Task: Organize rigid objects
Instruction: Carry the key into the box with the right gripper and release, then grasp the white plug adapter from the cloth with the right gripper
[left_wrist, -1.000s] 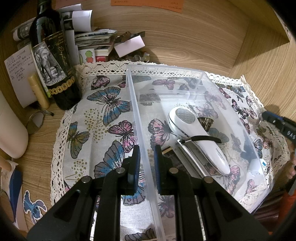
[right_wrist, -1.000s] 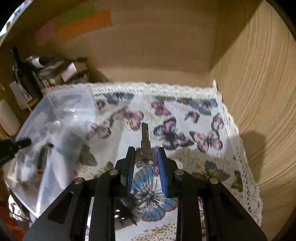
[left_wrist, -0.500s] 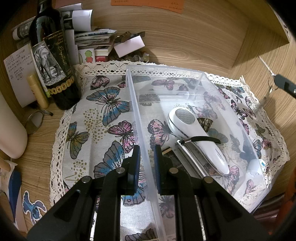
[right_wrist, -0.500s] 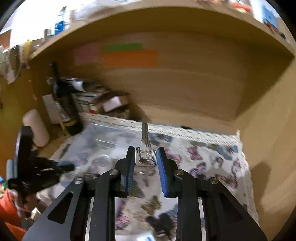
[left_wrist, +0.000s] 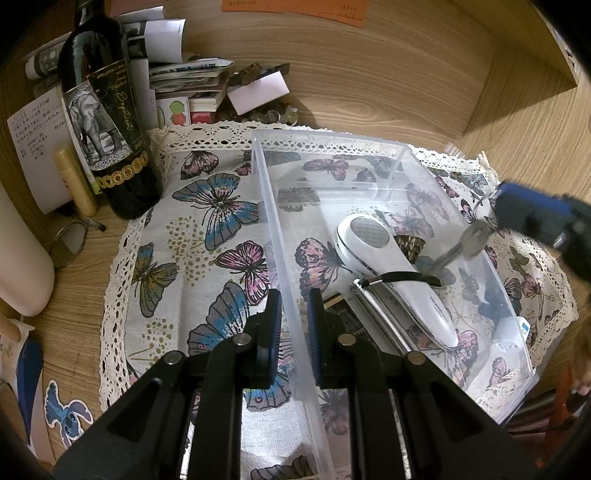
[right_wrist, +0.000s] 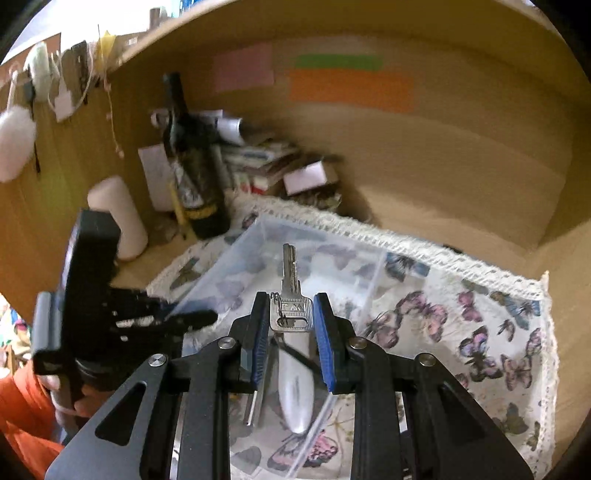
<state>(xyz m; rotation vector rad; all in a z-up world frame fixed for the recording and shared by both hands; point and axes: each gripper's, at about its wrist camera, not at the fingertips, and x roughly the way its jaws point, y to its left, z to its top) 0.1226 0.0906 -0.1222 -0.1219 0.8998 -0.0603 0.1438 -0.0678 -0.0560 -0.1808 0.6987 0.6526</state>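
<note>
Left hand-held gripper (left_wrist: 294, 325) — clamped on the near left wall of the clear plastic bin (left_wrist: 275, 221), one blue pad outside, one inside, jaws nearly closed on the thin wall.

Right hand-held gripper (right_wrist: 290, 325) — closed on the head of a silver key (right_wrist: 290, 295), blade pointing forward and away, a thin ring dangling at the head; carried above the bin, clear of its contents. Seen from the left wrist as a blurred blue-and-black shape entering from the right, key (left_wrist: 467, 243) hanging over the bin's right side.

Bin contents — white lint shaver (left_wrist: 395, 277) with round mesh head and black wrist loop, lying diagonally on the bottom; a chrome bar-shaped item (left_wrist: 384, 317) just beside it on the left; a small dark ribbed cup (left_wrist: 410, 243) beside the shaver's head. Further dark item near the left gripper's inner pad, identity unclear.

Beneath the bin — butterfly-print cloth (left_wrist: 207, 229) with lace edging, spread on a wooden worktop (left_wrist: 388, 74).

Back left corner — dark wine bottle (left_wrist: 107, 122) with elephant label, upright, off the cloth; stacked papers and booklets (left_wrist: 192, 81) behind it; cream cylinder (left_wrist: 22, 258) at far left.
</note>
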